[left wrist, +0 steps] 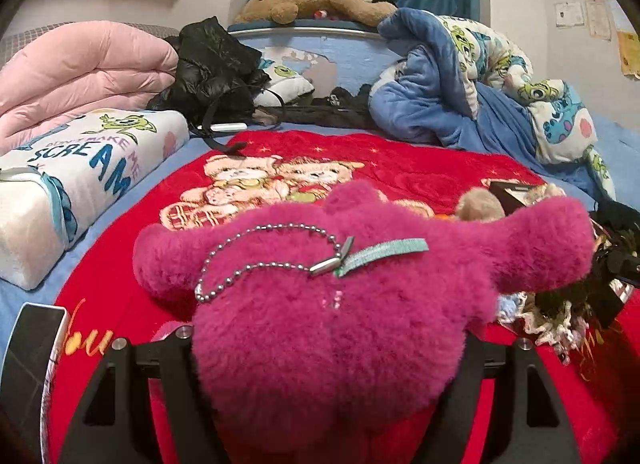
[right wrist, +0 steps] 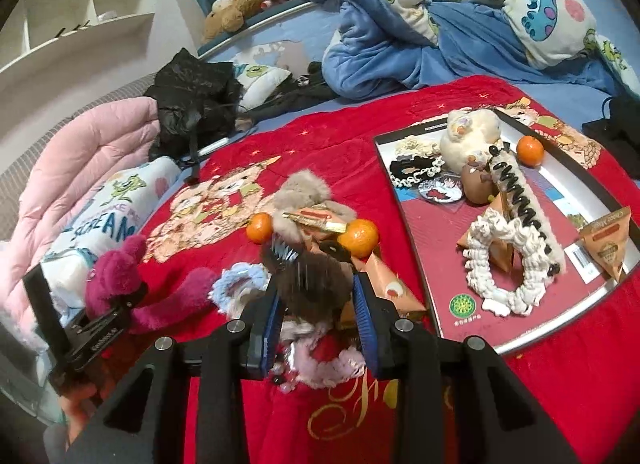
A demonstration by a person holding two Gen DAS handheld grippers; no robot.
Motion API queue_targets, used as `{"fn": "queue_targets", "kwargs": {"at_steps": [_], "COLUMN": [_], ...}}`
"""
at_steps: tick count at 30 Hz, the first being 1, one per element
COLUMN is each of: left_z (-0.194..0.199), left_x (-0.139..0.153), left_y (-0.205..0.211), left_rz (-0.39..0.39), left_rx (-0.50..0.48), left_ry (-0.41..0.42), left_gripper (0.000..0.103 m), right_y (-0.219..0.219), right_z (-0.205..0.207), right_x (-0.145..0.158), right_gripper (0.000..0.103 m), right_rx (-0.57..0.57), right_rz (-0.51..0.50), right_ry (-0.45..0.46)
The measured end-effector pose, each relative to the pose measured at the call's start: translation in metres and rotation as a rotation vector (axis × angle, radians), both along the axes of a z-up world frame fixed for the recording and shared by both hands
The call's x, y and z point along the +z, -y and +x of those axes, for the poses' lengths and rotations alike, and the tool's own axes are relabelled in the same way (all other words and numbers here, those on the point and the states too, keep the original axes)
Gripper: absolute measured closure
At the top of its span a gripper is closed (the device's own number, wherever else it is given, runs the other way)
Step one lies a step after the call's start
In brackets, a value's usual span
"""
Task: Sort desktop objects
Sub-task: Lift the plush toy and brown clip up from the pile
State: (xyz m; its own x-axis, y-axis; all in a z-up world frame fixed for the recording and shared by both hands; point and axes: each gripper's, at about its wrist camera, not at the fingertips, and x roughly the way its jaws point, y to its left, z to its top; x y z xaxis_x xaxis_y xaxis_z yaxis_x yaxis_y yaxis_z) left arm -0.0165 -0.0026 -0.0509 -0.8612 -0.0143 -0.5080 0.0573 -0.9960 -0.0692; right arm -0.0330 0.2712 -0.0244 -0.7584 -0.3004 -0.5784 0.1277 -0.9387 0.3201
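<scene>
My left gripper (left wrist: 332, 348) is shut on a magenta plush toy (left wrist: 340, 296) with a bead chain, held above the red blanket (left wrist: 400, 168); the toy hides the fingertips. The same toy shows in the right wrist view (right wrist: 120, 276). My right gripper (right wrist: 316, 296) is shut on a brown furry hair clip (right wrist: 312, 280) over a pile of scrunchies, two tangerines (right wrist: 358, 237) and snack packets. A silver-rimmed tray (right wrist: 532, 340) at the right holds a cream plush (right wrist: 472, 136), scrunchies, a tangerine (right wrist: 530, 150), a long hair clip and packets.
A pink quilt (left wrist: 80, 68), a printed pillow (left wrist: 80, 172) and black bags (left wrist: 212, 64) lie at the left and back. A blue cartoon duvet (left wrist: 480, 84) is heaped at the back right. A brown plush (left wrist: 312, 4) lies on the headboard.
</scene>
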Motion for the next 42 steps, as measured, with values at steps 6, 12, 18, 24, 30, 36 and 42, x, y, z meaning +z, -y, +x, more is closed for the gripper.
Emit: {"fn": "queue_targets", "kwargs": {"at_steps": [6,12,18,24,30,36,42], "left_z": [0.004,0.002,0.000,0.001,0.003,0.006,0.014], "left_x": [0.000,-0.002,-0.003,-0.002,-0.002,0.004,0.014], "left_y": [-0.011,-0.009,-0.007,-0.006,-0.004,0.001,0.007], "left_rz": [-0.047,-0.033,-0.022,-0.009,0.006,0.036,0.066], "left_rx": [-0.010,-0.018,-0.028,-0.035,-0.039,-0.047,-0.030], "left_ry": [-0.013,0.000,0.002,-0.003,-0.015,-0.037,-0.051], "left_gripper": [0.027,0.027,0.027,0.027,0.027,0.027,0.027], "right_y": [0.013,0.017,0.023,0.032,0.041,0.045,0.037], "right_z": [0.004,0.001,-0.009,-0.025,-0.031,-0.021,-0.007], "right_x": [-0.011,-0.016,-0.017,-0.025,-0.029,-0.020,-0.010], "right_gripper": [0.072,0.072,0.069,0.071,0.073,0.074,0.074], "right_rx": [0.029,0.039,0.036,0.026,0.013,0.026,0.032], "right_rz": [0.055,0.054,0.035,0.024,-0.003,-0.014,-0.032], "right_ry": [0.023,0.025,0.002,0.018,0.019,-0.005,-0.031]}}
